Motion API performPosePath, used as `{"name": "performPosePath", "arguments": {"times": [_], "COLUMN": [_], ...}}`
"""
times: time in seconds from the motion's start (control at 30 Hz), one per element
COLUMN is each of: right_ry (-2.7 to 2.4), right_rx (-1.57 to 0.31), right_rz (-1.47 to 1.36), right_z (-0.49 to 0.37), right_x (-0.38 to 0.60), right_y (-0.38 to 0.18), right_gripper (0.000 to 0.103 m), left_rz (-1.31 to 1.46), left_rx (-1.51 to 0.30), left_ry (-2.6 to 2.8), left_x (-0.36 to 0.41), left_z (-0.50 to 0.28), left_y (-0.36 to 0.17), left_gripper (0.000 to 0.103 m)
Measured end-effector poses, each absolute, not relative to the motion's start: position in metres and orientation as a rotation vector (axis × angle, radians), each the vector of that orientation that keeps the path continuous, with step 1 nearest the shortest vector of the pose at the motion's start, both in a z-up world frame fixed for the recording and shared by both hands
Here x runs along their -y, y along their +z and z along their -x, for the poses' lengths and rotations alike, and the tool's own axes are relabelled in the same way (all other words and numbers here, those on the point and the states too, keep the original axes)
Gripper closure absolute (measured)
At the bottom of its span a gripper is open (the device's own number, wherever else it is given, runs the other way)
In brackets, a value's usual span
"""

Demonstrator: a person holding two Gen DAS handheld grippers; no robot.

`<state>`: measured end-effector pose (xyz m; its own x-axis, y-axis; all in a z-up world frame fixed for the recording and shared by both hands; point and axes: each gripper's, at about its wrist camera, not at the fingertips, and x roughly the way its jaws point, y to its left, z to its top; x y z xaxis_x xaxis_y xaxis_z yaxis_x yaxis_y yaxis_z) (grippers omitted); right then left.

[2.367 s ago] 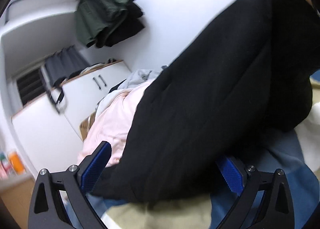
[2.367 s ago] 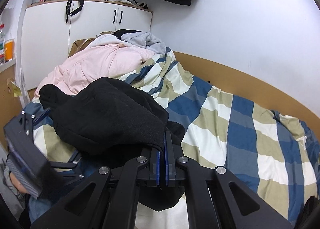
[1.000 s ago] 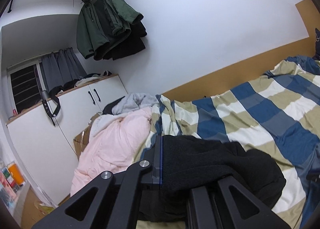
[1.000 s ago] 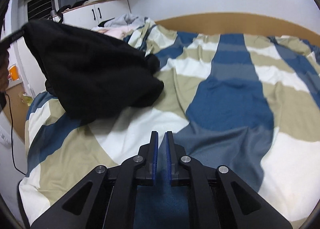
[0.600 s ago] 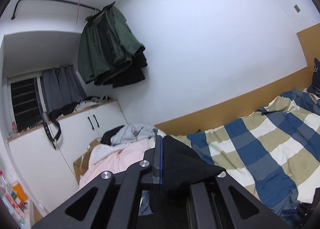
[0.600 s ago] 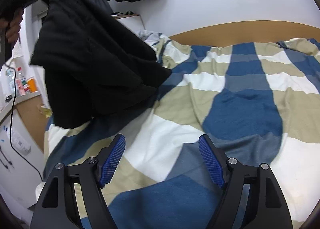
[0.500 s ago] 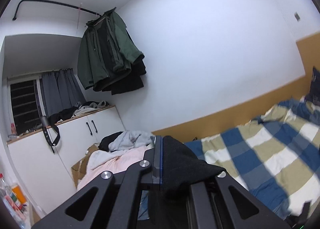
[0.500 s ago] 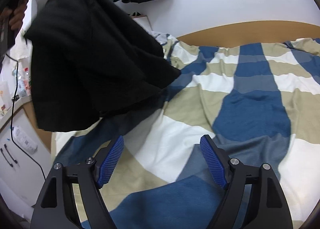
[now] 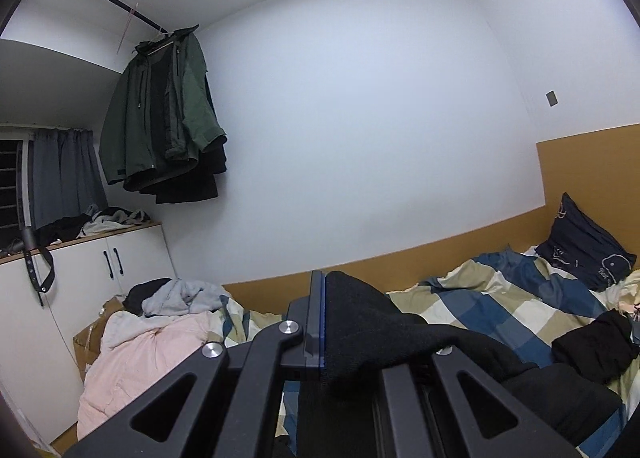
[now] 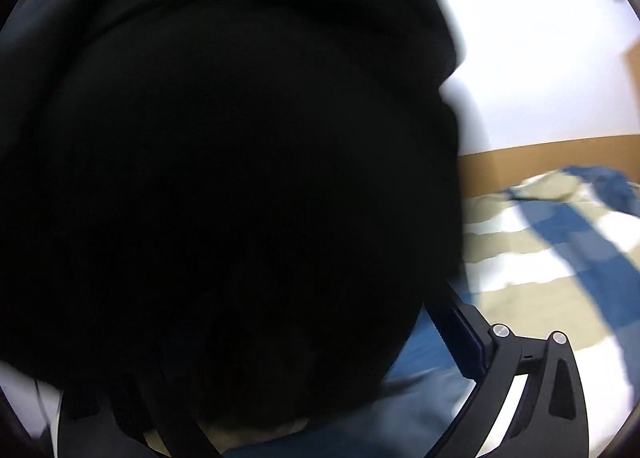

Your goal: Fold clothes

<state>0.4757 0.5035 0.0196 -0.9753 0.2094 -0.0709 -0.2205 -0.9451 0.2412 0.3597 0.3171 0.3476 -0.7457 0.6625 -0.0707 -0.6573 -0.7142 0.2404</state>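
My left gripper (image 9: 324, 318) is shut on an edge of the black garment (image 9: 384, 338), held up above the bed. The cloth drapes over the right finger and hangs down out of sight. In the right wrist view the same black garment (image 10: 240, 178) fills most of the frame, blurred and very close. My right gripper (image 10: 288, 322) stands open: its right finger (image 10: 464, 330) sits wide at the cloth's lower right edge, while the cloth hides the left finger. The cloth lies in the gap between the jaws.
A blue, beige and white checked duvet (image 9: 500, 298) covers the bed, with another black garment (image 9: 592, 342) and a navy pillow (image 9: 580, 254) at its far right. A pink quilt (image 9: 152, 358), grey clothes (image 9: 180, 298), white cabinets (image 9: 80, 278) and a hanging green jacket (image 9: 160, 118) are left.
My left gripper has lifted the black garment off the bed. My right gripper opened, then moved up against the hanging cloth, which now covers its view.
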Motion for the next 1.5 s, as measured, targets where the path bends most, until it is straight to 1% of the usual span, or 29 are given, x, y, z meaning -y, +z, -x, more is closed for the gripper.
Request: {"name": "performPosePath", "arguments": {"times": [0.03,0.07,0.1,0.13,0.23,0.43,0.6,0.63,0.73,0.8,0.87,0.93,1.0,1.07,1.1,1.13,1.17,1.2,1.23,1.27,1.37,1.5], "right_ry": [2.908,2.922,2.924,2.916,2.882,2.747,2.632,2.618,2.602,2.594,2.602,2.607,2.604,2.599,2.596,2.593,2.589,2.585,2.581,2.576,2.559,2.553], "right_rx": [-0.418,-0.444,-0.43,-0.402,-0.314,-0.161,-0.038,-0.017,0.003,0.028,0.045,0.059,0.068,0.071,0.072,0.073,0.074,0.068,0.056,0.046,0.019,0.014], "right_rz": [0.034,0.029,0.049,0.074,0.109,0.024,-0.039,-0.036,0.039,0.131,0.216,0.3,0.378,0.441,0.471,0.5,0.53,0.549,0.56,0.57,0.596,0.619], "right_z": [-0.483,-0.488,-0.491,-0.495,-0.51,-0.561,-0.6,-0.602,-0.596,-0.584,-0.572,-0.555,-0.538,-0.525,-0.519,-0.513,-0.507,-0.502,-0.499,-0.496,-0.487,-0.475], "right_x": [-0.513,-0.521,-0.527,-0.53,-0.542,-0.546,-0.544,-0.54,-0.535,-0.534,-0.53,-0.528,-0.528,-0.529,-0.529,-0.53,-0.53,-0.532,-0.535,-0.538,-0.549,-0.557], "right_y": [0.025,0.032,0.044,0.059,0.106,0.223,0.319,0.336,0.363,0.359,0.34,0.316,0.293,0.277,0.27,0.263,0.256,0.253,0.253,0.253,0.255,0.25], "right_gripper": [0.013,0.031,0.077,0.097,0.098,0.098,0.098,0.098,0.098,0.098,0.098,0.098,0.098,0.098,0.098,0.098,0.098,0.098,0.098,0.098,0.098,0.098], "left_rz": [-0.023,-0.017,-0.004,0.005,0.007,0.087,0.125,0.149,0.294,0.433,0.57,0.68,0.763,0.838,0.869,0.898,0.917,0.93,0.933,0.935,0.88,0.723], "left_rx": [-0.32,-0.314,-0.31,-0.31,-0.297,-0.191,-0.149,-0.155,-0.21,-0.238,-0.284,-0.367,-0.446,-0.488,-0.497,-0.504,-0.507,-0.511,-0.517,-0.536,-0.635,-0.548], "left_ry": [2.385,2.378,2.372,2.374,2.376,2.334,2.278,2.272,2.26,2.236,2.205,2.18,2.161,2.143,2.125,2.104,2.07,2.007,1.937,1.862,1.789,1.752], "left_x": [-0.317,-0.316,-0.316,-0.315,-0.308,-0.278,-0.266,-0.268,-0.286,-0.301,-0.317,-0.333,-0.341,-0.344,-0.343,-0.34,-0.337,-0.333,-0.329,-0.323,-0.31,-0.297], "left_z": [-0.358,-0.355,-0.352,-0.35,-0.345,-0.321,-0.311,-0.308,-0.288,-0.271,-0.255,-0.246,-0.238,-0.232,-0.23,-0.228,-0.23,-0.235,-0.24,-0.245,-0.257,-0.279], "left_y": [0.349,0.351,0.352,0.353,0.362,0.385,0.397,0.393,0.351,0.307,0.258,0.206,0.159,0.125,0.114,0.103,0.097,0.091,0.087,0.082,0.074,0.102], "left_gripper": [0.101,0.101,0.101,0.101,0.101,0.101,0.1,0.099,0.099,0.099,0.099,0.095,0.095,0.088,0.079,0.064,0.054,0.033,0.018,0.014,0.014,0.014]}}
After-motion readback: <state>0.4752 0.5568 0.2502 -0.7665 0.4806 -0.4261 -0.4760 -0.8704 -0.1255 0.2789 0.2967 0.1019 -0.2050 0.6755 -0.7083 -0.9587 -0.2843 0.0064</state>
